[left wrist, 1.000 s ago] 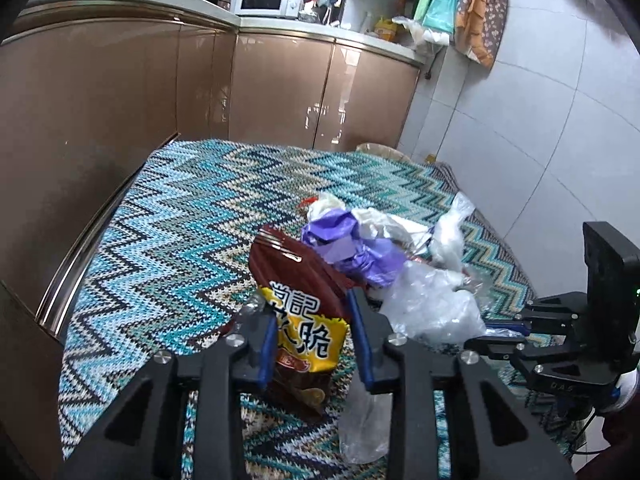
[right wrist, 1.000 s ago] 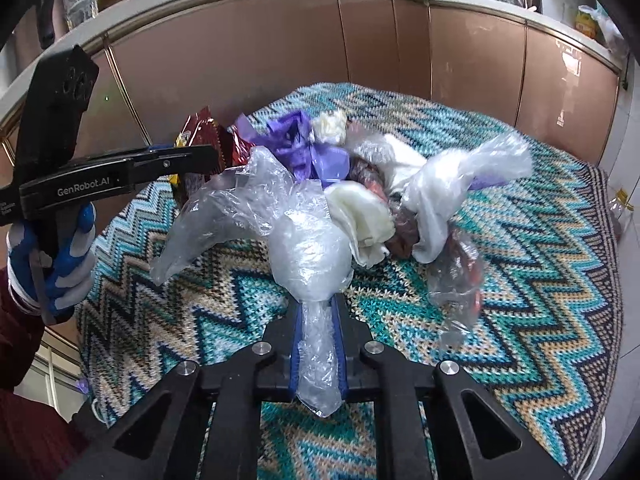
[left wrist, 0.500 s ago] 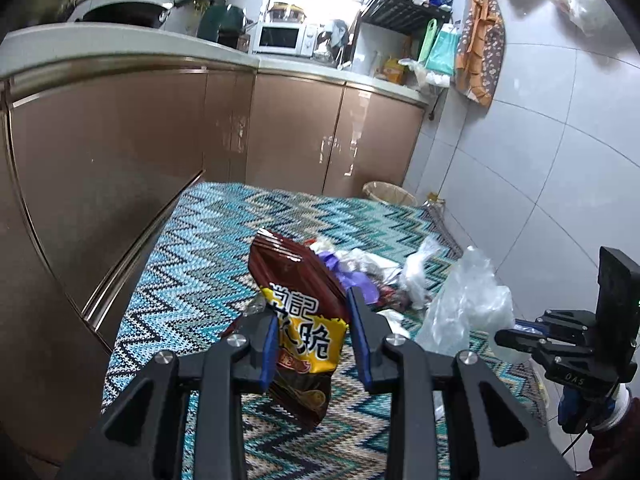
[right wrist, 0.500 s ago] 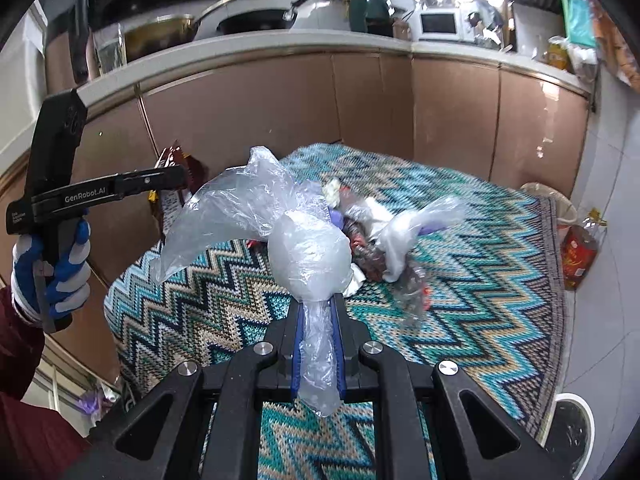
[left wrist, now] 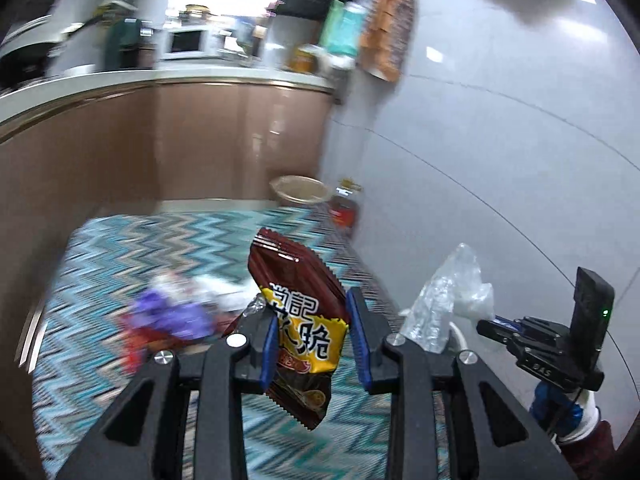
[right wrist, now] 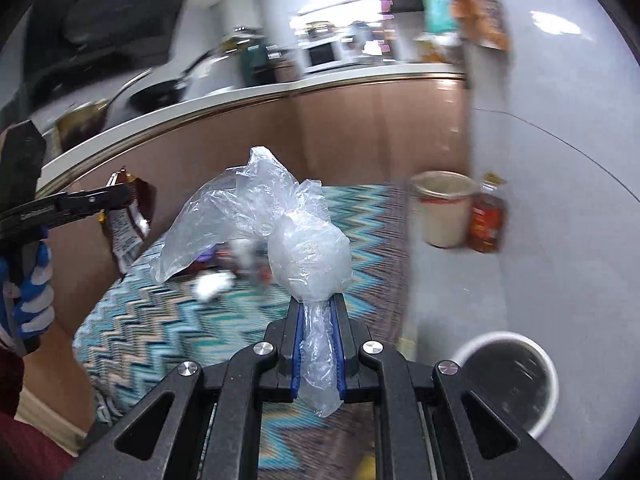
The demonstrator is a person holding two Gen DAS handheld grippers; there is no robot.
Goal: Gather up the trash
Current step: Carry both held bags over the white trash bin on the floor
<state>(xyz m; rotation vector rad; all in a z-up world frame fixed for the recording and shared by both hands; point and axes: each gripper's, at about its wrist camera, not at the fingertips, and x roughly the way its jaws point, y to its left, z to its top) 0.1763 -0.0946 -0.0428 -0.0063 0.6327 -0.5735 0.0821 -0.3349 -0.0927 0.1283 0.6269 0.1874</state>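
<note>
My left gripper [left wrist: 310,312] is shut on a brown and yellow snack bag [left wrist: 298,308], held in the air over the zigzag rug [left wrist: 160,248]; the same snack bag [right wrist: 126,220] hangs from it at the left of the right wrist view. My right gripper [right wrist: 318,304] is shut on a crumpled clear plastic bag [right wrist: 276,232], lifted above the rug [right wrist: 168,320]. That plastic bag [left wrist: 444,300] also shows at the right of the left wrist view. A blurred heap of leftover trash [left wrist: 176,316] with purple plastic lies on the rug below.
A dark bin with a white rim [right wrist: 508,380] stands on the tiled floor at lower right. A beige bucket [right wrist: 442,208] and a red bottle [right wrist: 486,220] sit by the wall. Brown cabinets [left wrist: 200,140] line the rug's far side. A gloved hand [right wrist: 30,288] holds the left gripper.
Both grippers rose and swung right, away from the trash heap, each carrying its item. The bin and the beige bucket came into the right wrist view.
</note>
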